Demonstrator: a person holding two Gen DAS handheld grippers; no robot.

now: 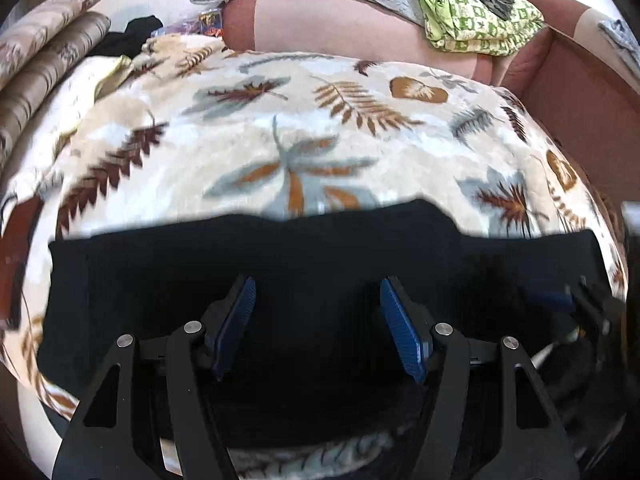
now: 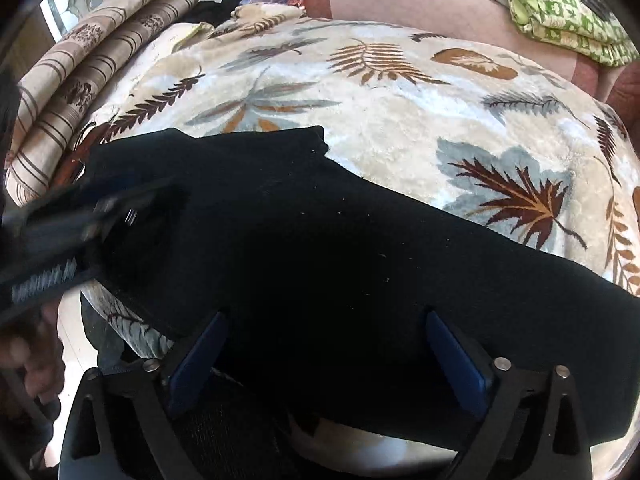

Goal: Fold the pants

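The black pants (image 1: pixel 320 264) lie flattened in a wide band across the near part of a leaf-patterned blanket (image 1: pixel 280 120), which covers a bed or sofa. In the left wrist view the left tongs (image 1: pixel 316 320) hang over the dark cloth with their 2 blue pads (image 1: pixel 400 328) spread apart and nothing pinched between them. At the right edge of that view a blurred blue pad of the other tool shows over the cloth.

In the right wrist view the right tongs (image 2: pixel 326 364) stand wide over the pants (image 2: pixel 320 240), their pads clear of the fabric. The left tool appears blurred at the left edge. Striped cushions (image 2: pixel 88 80) are stacked at the far left, and a green patterned cloth (image 2: pixel 560 12) lies at the far right.
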